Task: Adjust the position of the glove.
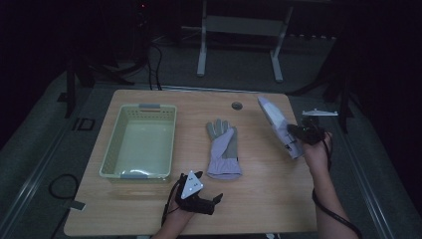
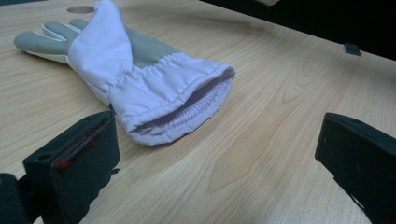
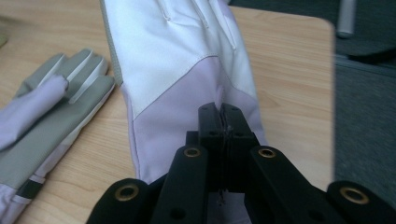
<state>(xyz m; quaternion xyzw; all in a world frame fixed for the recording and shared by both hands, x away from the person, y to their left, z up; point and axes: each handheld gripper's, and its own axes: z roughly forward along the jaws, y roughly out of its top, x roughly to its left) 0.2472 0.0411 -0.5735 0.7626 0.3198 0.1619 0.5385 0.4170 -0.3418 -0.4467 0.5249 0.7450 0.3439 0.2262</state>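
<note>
White and lilac cloth hangs from our right gripper (image 3: pixel 219 122): its jaws are pressed tight on the cuff end of one glove (image 1: pixel 278 125), which we hold lifted over the right side of the table (image 1: pixel 259 199). Our left gripper (image 2: pixel 219 158) rests near the front edge with its jaws spread wide and nothing between them. A second glove (image 1: pixel 224 148) lies flat at the table's middle, and a pale green basket (image 1: pixel 110 149) stands well to its left.

We judge the grip the weak point. The jaws pinch a thin fold of fabric, so a quick swing could let the cloth slide out and drop it short of the basket. The dangling fingers could also drag across the lying glove and shift it.

From the right gripper view we see how little fabric the pinch takes, which the high view leaves too small to tell. The left gripper view shows the lying glove's cuff gaping open toward us. The high view places the basket.
</note>
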